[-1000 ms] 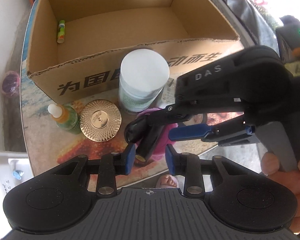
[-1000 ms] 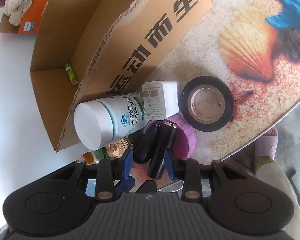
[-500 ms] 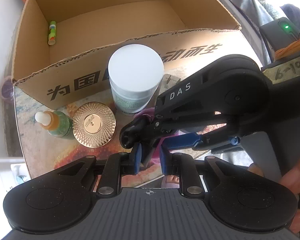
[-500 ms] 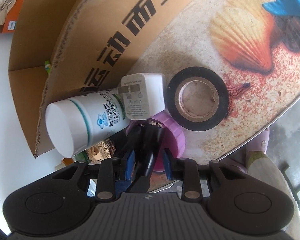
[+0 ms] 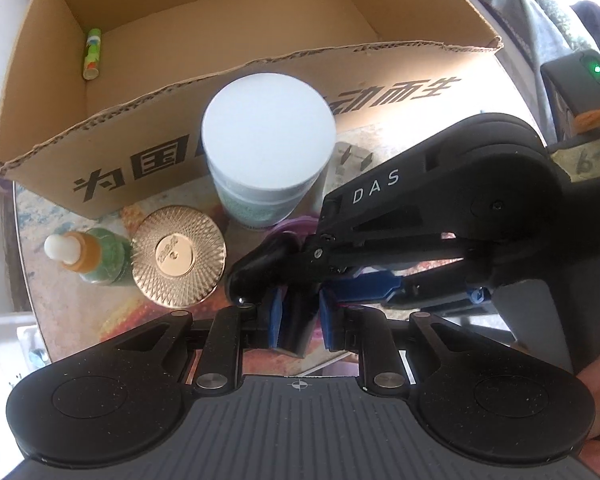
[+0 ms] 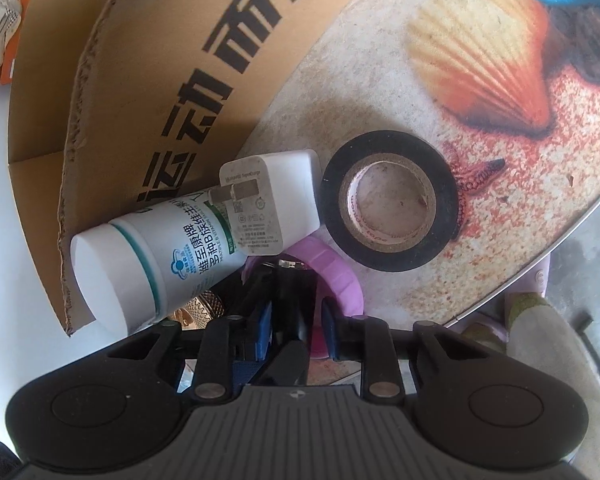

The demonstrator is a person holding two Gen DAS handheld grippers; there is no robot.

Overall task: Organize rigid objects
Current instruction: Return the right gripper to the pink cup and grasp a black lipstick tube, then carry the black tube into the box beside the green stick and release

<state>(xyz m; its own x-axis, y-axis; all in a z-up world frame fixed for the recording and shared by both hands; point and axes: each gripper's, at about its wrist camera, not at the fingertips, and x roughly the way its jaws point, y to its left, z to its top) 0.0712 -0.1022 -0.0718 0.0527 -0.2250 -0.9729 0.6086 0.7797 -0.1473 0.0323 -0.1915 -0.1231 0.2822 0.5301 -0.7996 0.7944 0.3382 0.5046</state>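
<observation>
Left gripper [image 5: 302,318] clamps the black object [image 5: 298,332], lying on the pink ring [image 6: 340,272] at 6 o'clock from the white bottle [image 5: 268,136]. Right gripper [image 6: 296,326] jaws have just been closing around it, one pad apparently clear. Seat both, then lift vertically.

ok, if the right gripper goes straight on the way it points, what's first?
The black object, already between the right gripper's jaws, which have just been closing around it. Just beyond it sits the purple round piece, though depth there is unclear.
</observation>
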